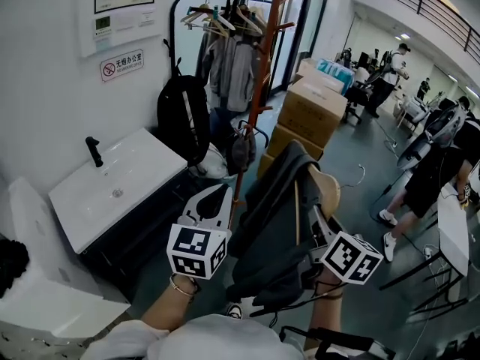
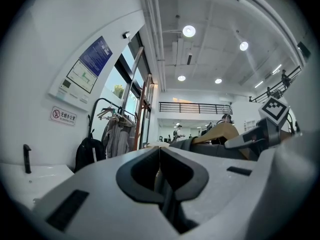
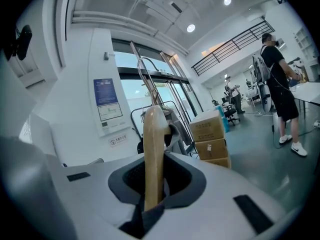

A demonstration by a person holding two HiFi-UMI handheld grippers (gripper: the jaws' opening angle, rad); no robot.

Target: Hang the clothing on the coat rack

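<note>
A dark grey garment (image 1: 274, 231) hangs on a wooden hanger (image 1: 325, 190) between my two grippers. My right gripper (image 1: 319, 214) is shut on the hanger's wooden arm (image 3: 152, 134), with a bit of grey cloth low in the jaws; its metal hook (image 3: 145, 69) rises ahead. To the left, my left gripper (image 1: 225, 192) sits at the garment's edge. Its jaws (image 2: 159, 151) meet, and a thin strip of grey cloth shows between them. The orange coat rack pole (image 1: 259, 88) stands just beyond, its hooks up high. In the left gripper view the pole (image 2: 146, 109) is ahead on the left.
A black clothes rail (image 1: 214, 17) with hangers and jackets stands behind the pole, with a black backpack (image 1: 184, 115) beside it. A white sink cabinet (image 1: 112, 186) is on the left, stacked cardboard boxes (image 1: 307, 111) to the right of the pole. People (image 1: 431, 178) stand at the right.
</note>
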